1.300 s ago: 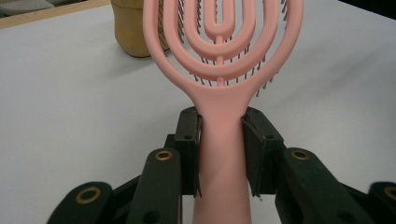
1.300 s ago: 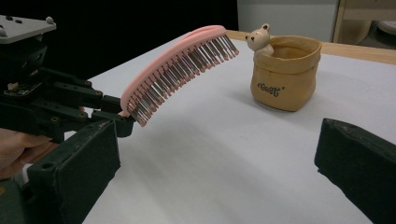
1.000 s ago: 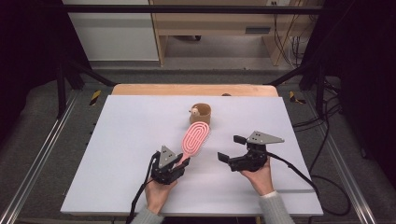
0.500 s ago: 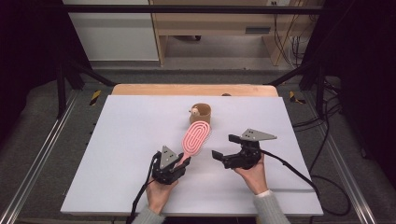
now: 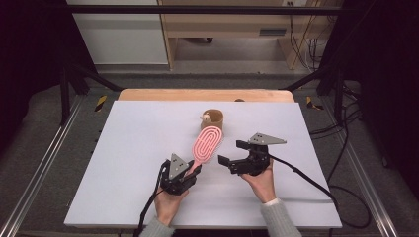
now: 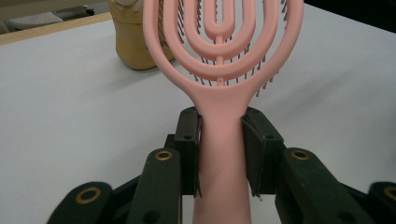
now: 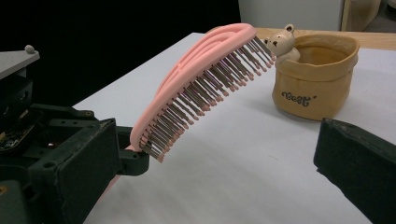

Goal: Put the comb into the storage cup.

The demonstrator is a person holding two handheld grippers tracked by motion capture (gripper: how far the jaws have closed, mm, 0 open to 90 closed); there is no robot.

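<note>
A pink vented hairbrush hangs tilted above the white table, its head toward a tan fabric pot. My left gripper is shut on the brush's handle; in the left gripper view the pads press both sides of the handle below the brush head. My right gripper sits just right of the brush, open, with nothing between its jaws. In the right gripper view the brush shows its bristles facing down, and the pot has a small bear figure on its rim.
The white board covers the table, with a wooden edge showing at the back. A black cable trails from the right gripper across the board's right side. Metal rails and dark floor surround the table.
My right gripper has moved left, closer to the brush. The left gripper and the brush have stayed where they were.
</note>
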